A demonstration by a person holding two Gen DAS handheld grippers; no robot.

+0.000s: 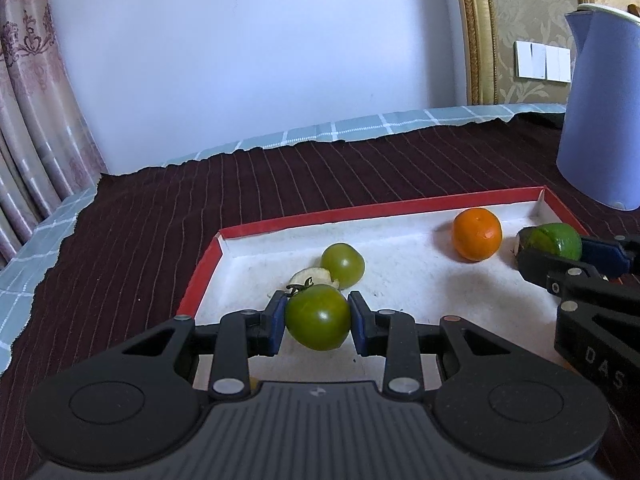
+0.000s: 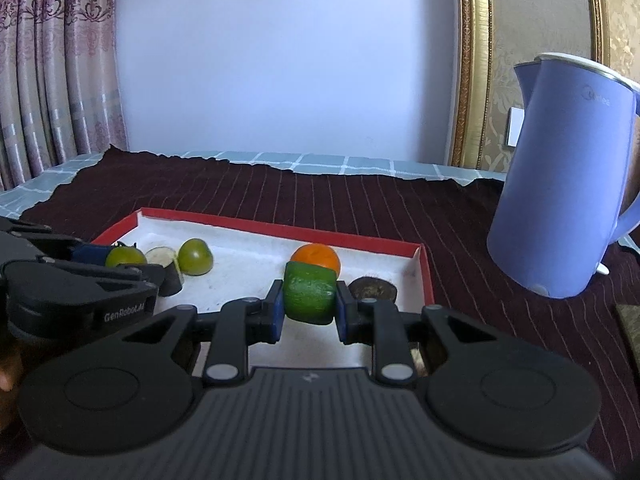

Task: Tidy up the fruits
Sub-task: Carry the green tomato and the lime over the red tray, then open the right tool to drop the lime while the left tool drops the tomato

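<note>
My left gripper (image 1: pixel 317 317) is shut on a green tomato (image 1: pixel 318 317) with a stem, held over the near left part of the red-rimmed white tray (image 1: pixel 200 276). Behind it lie a second green tomato (image 1: pixel 343 264) and a pale cut fruit piece (image 1: pixel 310 277). My right gripper (image 2: pixel 309 299) is shut on a green, blocky fruit piece (image 2: pixel 309 298) over the tray's right part. An orange (image 2: pixel 316 257) rests just behind it, and a dark brown round piece (image 2: pixel 373 289) lies to its right. In the left wrist view the right gripper (image 1: pixel 560 250) enters from the right, near the orange (image 1: pixel 477 233).
A blue-violet kettle (image 2: pixel 560 184) stands on the dark striped cloth (image 2: pixel 360 208) right of the tray. A checked cloth edge (image 1: pixel 360 126), a white wall, curtains at the left and a gilt frame lie beyond. A flat brownish object (image 2: pixel 630 328) sits at the right edge.
</note>
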